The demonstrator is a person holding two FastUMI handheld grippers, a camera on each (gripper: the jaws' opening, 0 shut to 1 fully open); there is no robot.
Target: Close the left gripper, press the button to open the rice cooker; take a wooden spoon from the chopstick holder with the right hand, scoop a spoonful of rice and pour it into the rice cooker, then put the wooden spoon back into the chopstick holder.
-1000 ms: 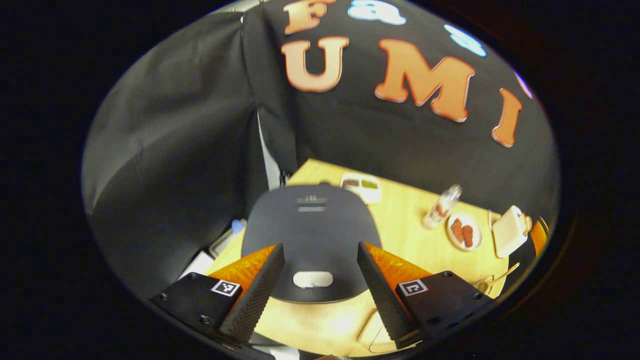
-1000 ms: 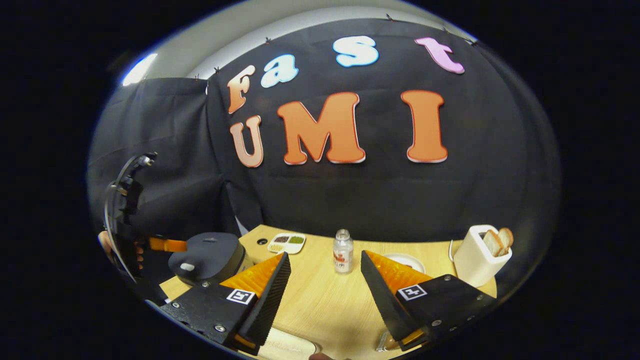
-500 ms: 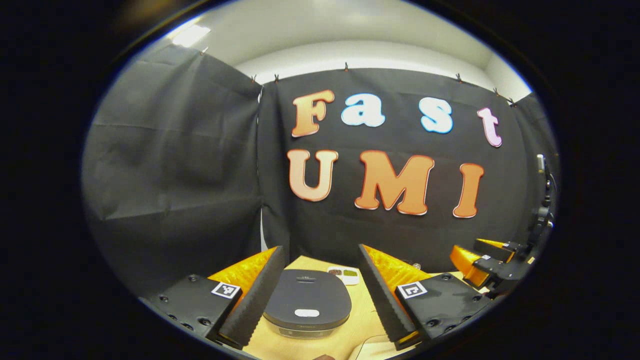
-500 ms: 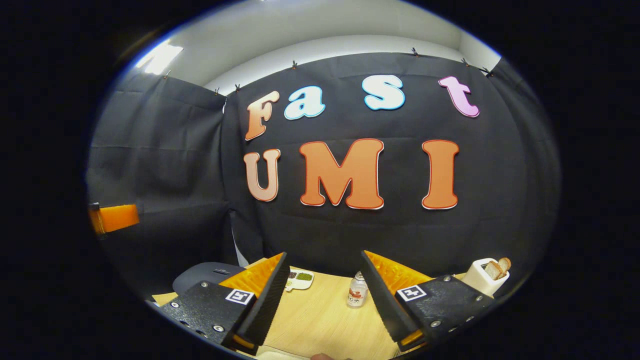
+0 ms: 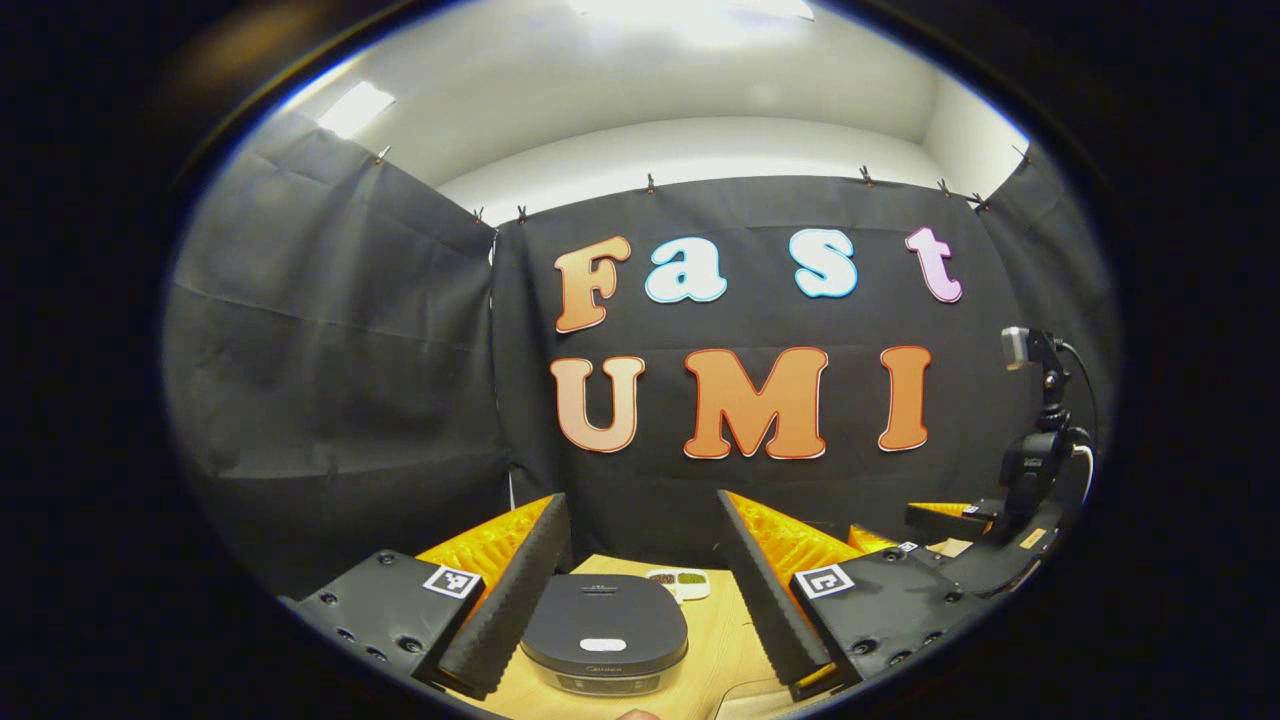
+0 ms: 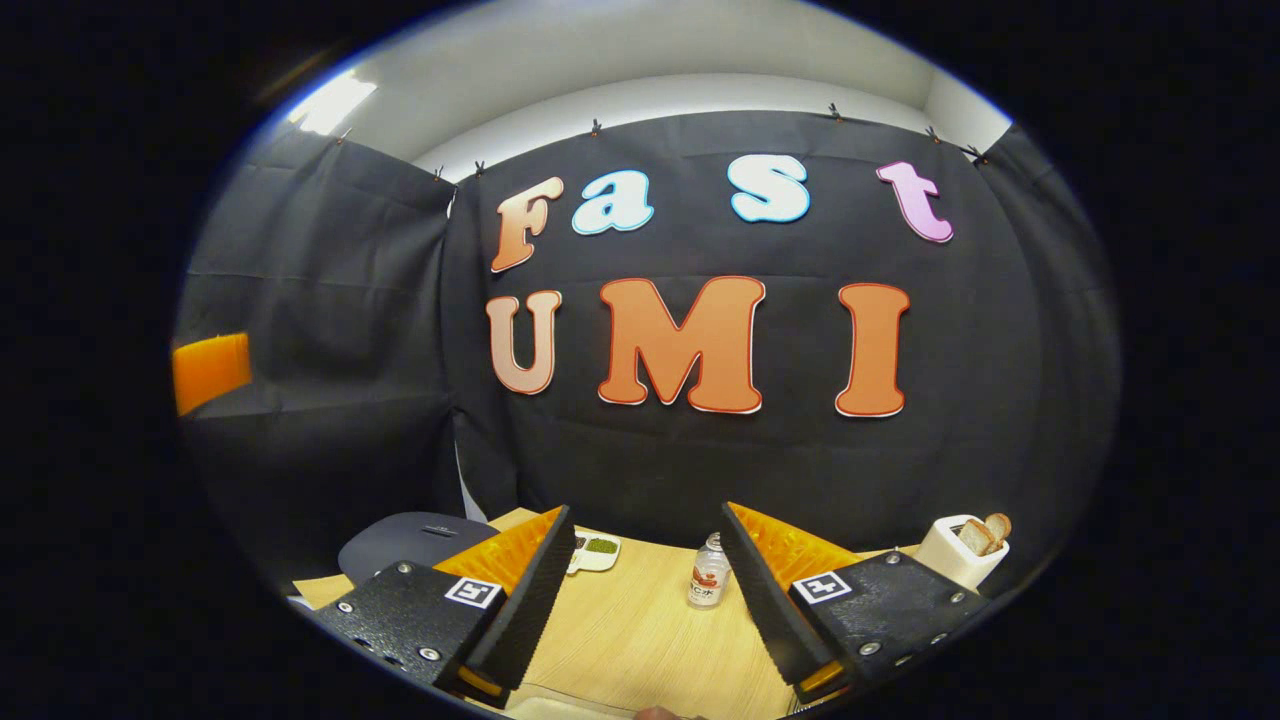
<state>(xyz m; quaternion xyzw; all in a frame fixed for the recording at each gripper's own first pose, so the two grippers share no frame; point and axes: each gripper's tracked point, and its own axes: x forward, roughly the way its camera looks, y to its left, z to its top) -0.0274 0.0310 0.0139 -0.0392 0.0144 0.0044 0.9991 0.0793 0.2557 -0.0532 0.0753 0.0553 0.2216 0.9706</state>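
Left gripper [image 5: 640, 590] jaws spread wide, empty; rice cooker [image 5: 604, 632] sits directly ahead and below between them, lid button [image 5: 603, 645] facing up. Right gripper [image 6: 640, 590] likewise released.

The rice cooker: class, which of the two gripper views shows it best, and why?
The left gripper view: the rice cooker sits whole between that gripper's fingers, lid shut, its pale button facing the camera. The right gripper view catches just part of its dark lid, behind a finger.
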